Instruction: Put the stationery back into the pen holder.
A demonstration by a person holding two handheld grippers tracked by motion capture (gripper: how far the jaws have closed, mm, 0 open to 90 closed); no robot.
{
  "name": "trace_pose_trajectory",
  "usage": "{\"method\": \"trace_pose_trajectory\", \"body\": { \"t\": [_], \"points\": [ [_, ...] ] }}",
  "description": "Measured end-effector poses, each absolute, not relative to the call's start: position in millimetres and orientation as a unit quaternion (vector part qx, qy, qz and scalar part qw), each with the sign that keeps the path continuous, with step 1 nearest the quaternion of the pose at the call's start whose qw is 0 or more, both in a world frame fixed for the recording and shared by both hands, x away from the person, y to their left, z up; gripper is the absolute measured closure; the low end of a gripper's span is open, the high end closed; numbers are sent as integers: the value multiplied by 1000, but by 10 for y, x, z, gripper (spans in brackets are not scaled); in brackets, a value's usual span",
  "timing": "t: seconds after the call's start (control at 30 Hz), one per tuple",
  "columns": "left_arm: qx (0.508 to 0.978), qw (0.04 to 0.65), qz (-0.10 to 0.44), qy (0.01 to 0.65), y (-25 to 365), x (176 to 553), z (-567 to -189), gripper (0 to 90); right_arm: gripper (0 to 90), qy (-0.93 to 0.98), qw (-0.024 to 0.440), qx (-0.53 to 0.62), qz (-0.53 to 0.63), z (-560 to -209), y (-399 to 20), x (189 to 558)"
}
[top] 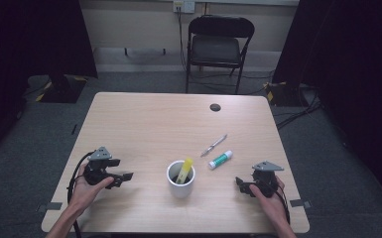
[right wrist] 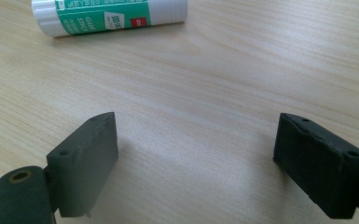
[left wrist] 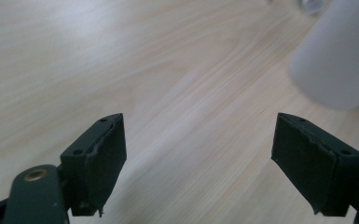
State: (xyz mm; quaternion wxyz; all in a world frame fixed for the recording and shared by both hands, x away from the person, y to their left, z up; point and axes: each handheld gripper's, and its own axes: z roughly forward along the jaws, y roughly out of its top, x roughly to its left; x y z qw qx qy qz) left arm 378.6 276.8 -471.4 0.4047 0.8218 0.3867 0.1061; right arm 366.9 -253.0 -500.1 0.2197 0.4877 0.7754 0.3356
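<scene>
Near the lower middle of the high view, on the wooden table (top: pixel 144 119), stands a white cup (top: pixel 181 179) with a yellow marker (top: pixel 184 170) in it. The marker's long axis runs steeply up out of the cup, its top leaning slightly toward the upper right of the frame, while its lower end is hidden inside.

Right of the cup and a little higher in the frame lies a glue stick (top: pixel 220 159), flat on the wood, its long axis slanting from lower left to upper right; which end is the cap cannot be told there. Just above it a pen (top: pixel 214 145) lies at a similar slant, close by but apart from it.

At lower left, the left gripper (top: pixel 122 177) points toward the cup from the left, well short of it. In the left gripper view its jaws stand spread wide with bare wood between them, and the cup (left wrist: pixel 338 56) sits at the upper right.

At lower right, the right gripper (top: pixel 241 185) points left, its jaws likewise spread over bare table in the right gripper view, the glue stick (right wrist: pixel 109 16) lying crosswise at the upper left, beyond them.
</scene>
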Motion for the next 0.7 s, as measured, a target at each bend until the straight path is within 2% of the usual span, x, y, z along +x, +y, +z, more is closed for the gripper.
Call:
{"method": "trace_pose_trajectory", "body": {
  "t": [0.23, 0.43, 0.5, 0.63, 0.7],
  "points": [
    [843, 364, 108, 381, 2774, 3820, -4901, 193, 127, 778, 218, 484, 336, -5000, -2537, 3662],
    [840, 361, 125, 386, 2779, 3803, -4945, 184, 135, 780, 217, 480, 337, -4998, -2541, 3651],
    [841, 354, 149, 382, 2772, 3789, -4968, 173, 138, 780, 216, 480, 338, -4998, -2541, 3650],
    [835, 362, 162, 382, 2755, 3776, -5011, 131, 158, 782, 211, 477, 342, -4993, -2525, 3646],
    [834, 363, 167, 381, 2754, 3775, -5020, 109, 194, 783, 206, 474, 347, -4981, -2508, 3649]
  ]
}}
